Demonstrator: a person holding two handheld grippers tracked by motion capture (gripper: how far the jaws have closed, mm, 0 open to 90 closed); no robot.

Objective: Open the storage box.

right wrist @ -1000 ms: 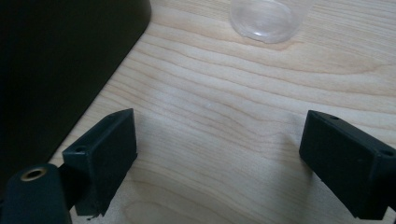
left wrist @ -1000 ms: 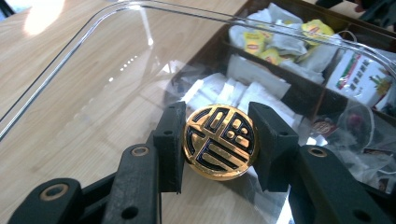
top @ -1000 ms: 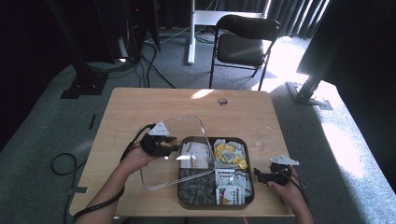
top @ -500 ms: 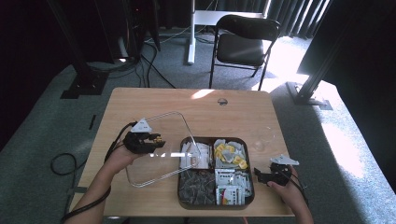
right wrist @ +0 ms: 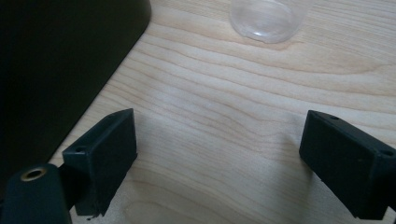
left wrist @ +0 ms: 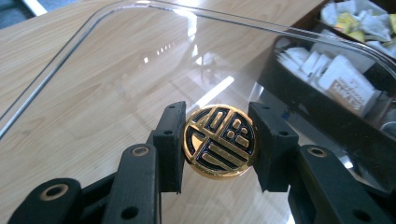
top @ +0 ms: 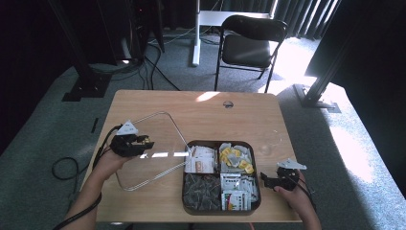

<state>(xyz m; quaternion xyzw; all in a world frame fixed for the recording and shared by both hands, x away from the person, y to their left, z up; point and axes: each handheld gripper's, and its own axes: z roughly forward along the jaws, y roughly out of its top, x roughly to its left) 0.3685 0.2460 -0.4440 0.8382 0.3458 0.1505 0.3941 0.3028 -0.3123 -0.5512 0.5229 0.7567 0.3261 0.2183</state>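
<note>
Leftward since before, left gripper [left wrist: 218,140] pinches lid knob [left wrist: 219,141] — right gripper [right wrist: 217,161] gapes beside tray [top: 255,152].

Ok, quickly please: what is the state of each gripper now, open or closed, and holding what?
Left gripper: closed on the gold knob of the clear lid.
Right gripper: open, holding nothing, over the table.

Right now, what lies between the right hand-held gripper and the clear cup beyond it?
Nothing: in the right gripper view, bare wooden tabletop runs from the open right hand-held gripper to the clear cup; the black tray sits off to one side.
</note>
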